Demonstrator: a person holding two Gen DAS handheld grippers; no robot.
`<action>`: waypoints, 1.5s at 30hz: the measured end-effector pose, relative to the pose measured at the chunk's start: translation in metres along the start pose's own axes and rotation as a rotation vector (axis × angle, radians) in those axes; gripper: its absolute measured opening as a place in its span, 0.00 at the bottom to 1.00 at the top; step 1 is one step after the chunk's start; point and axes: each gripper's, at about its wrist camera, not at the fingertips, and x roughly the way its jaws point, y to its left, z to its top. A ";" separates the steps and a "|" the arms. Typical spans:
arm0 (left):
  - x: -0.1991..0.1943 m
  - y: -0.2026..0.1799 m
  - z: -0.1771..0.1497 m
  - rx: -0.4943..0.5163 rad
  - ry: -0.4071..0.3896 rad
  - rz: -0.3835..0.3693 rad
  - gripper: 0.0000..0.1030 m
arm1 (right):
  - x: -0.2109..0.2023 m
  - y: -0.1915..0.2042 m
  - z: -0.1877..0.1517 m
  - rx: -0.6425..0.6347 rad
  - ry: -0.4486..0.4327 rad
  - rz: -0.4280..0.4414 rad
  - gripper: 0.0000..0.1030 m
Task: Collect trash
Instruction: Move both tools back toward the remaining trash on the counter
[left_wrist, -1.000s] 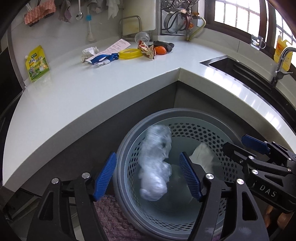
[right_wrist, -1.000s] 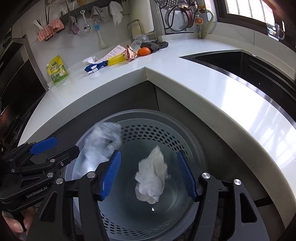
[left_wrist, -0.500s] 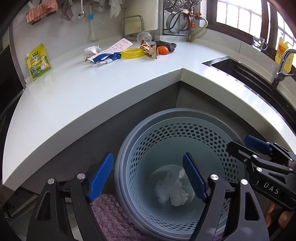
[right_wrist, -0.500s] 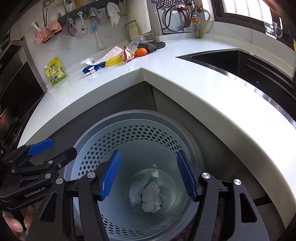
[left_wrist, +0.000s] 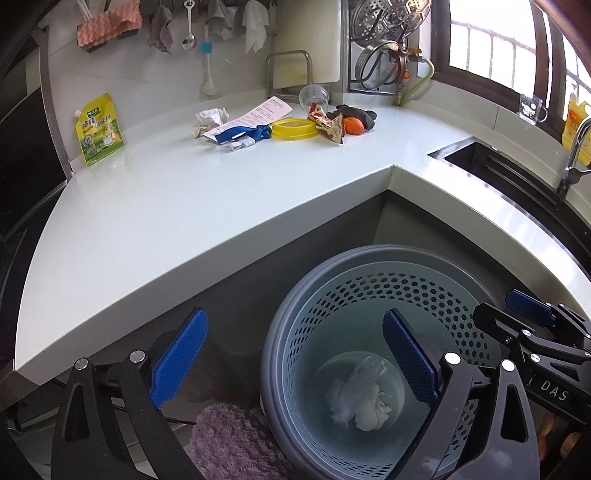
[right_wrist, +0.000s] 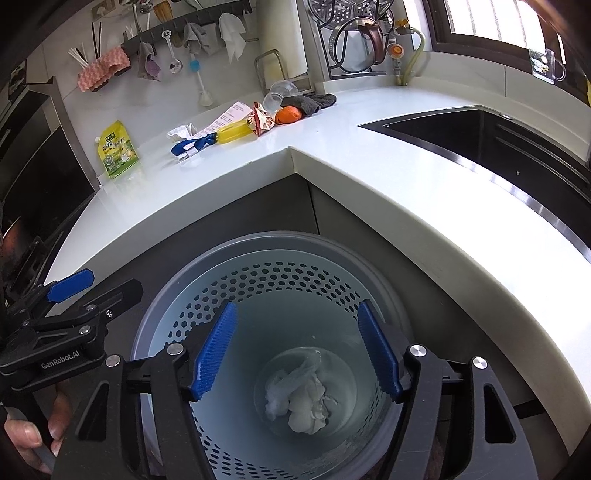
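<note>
1. A second ago a clear crumpled plastic wrapper (left_wrist: 360, 384) and a white crumpled tissue (left_wrist: 371, 415) were dropping between the jaws; both now lie together on the floor of the round grey perforated plastic bin (left_wrist: 369, 291), touching each other, the wrapper to the left of and partly over the tissue.
2. The left gripper (left_wrist: 295, 363) has drifted leftward since then: its left blue pad is over the dark cabinet front beside the bin, its right pad over the bin's opening. Its jaws are spread wide with nothing between them.
3. The right gripper (right_wrist: 297, 352) hangs above the bin's mouth, both blue pads inside the rim's outline, jaws spread wide and holding nothing. Through the gap, the wrapper (right_wrist: 291, 384) and tissue (right_wrist: 310, 411) show on the bin (right_wrist: 288, 273) floor.
4. Each gripper appears at the edge of the other's view, the two side by side over the bin.
5. The bin stands on the floor in the inner corner of the white L-shaped table (left_wrist: 177, 206), close to the dark cabinet fronts. A purple fluffy mat (left_wrist: 229, 443) lies on the floor against the bin's left side.
6. More litter stays at the far back of the table, well apart from the bin: a white crumpled paper ball (left_wrist: 208, 120), a long printed receipt (left_wrist: 258, 114), a blue strap (left_wrist: 240, 133), a yellow round plastic lid (left_wrist: 294, 129), a torn red-and-tan snack packet (left_wrist: 328, 125), an orange fruit (left_wrist: 354, 126) against a dark cloth (left_wrist: 360, 112), and a clear plastic cup (left_wrist: 314, 98) lying on its side.
7. A yellow-green spouted pouch (left_wrist: 99, 129) leans upright against the wall at the table's left end.
</note>
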 end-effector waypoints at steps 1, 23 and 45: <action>0.000 0.002 0.002 -0.004 -0.005 0.008 0.93 | 0.001 0.000 0.002 -0.002 -0.002 -0.001 0.64; 0.046 0.059 0.118 -0.097 -0.103 0.102 0.94 | 0.041 -0.005 0.117 -0.034 -0.082 -0.002 0.69; 0.108 0.088 0.160 -0.132 -0.049 0.135 0.94 | 0.146 0.042 0.207 -0.080 -0.008 0.062 0.70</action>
